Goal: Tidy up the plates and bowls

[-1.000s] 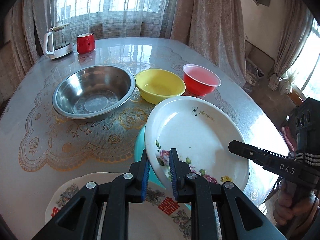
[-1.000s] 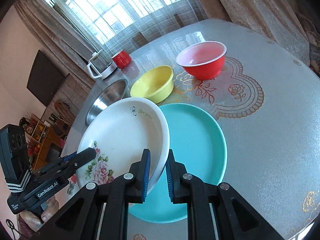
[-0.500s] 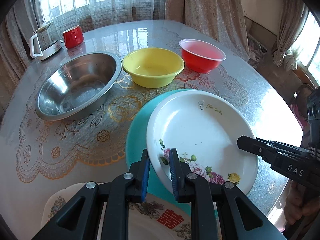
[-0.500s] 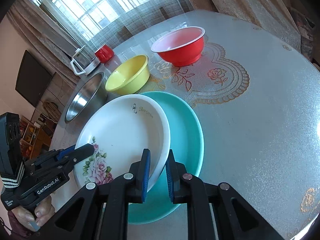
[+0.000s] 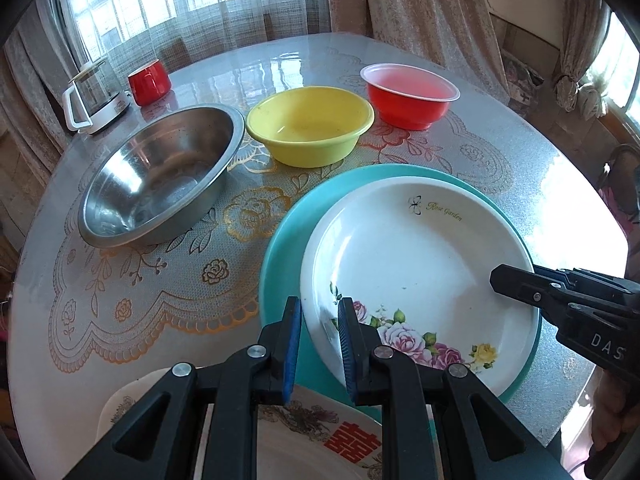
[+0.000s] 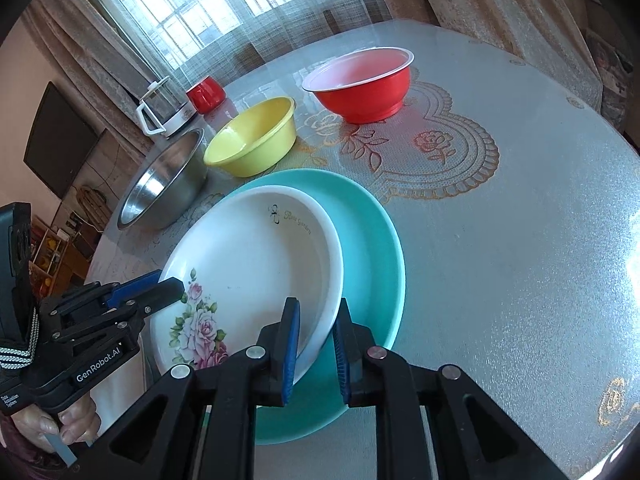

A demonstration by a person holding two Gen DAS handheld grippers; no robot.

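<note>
A white rose-patterned plate (image 5: 416,264) lies inside a teal plate (image 5: 280,248) on the table. My left gripper (image 5: 318,354) straddles the white plate's near-left rim, jaws slightly parted around it. My right gripper (image 6: 316,354) straddles the same white plate (image 6: 256,276) at its right rim, over the teal plate (image 6: 376,248). A steel bowl (image 5: 160,172), a yellow bowl (image 5: 310,130) and a red bowl (image 5: 410,96) stand in a row behind. A patterned plate with a red character (image 5: 320,440) lies under my left gripper.
A glass kettle (image 5: 94,98) and a red cup (image 5: 149,82) stand at the far left of the round table (image 5: 120,300). The table edge (image 6: 580,420) runs close on the right. Curtains and windows lie beyond.
The white plate has come down from a tilt and now rests flat inside the teal plate. Both grippers followed it down, and their jaws have widened a little around the rim.
</note>
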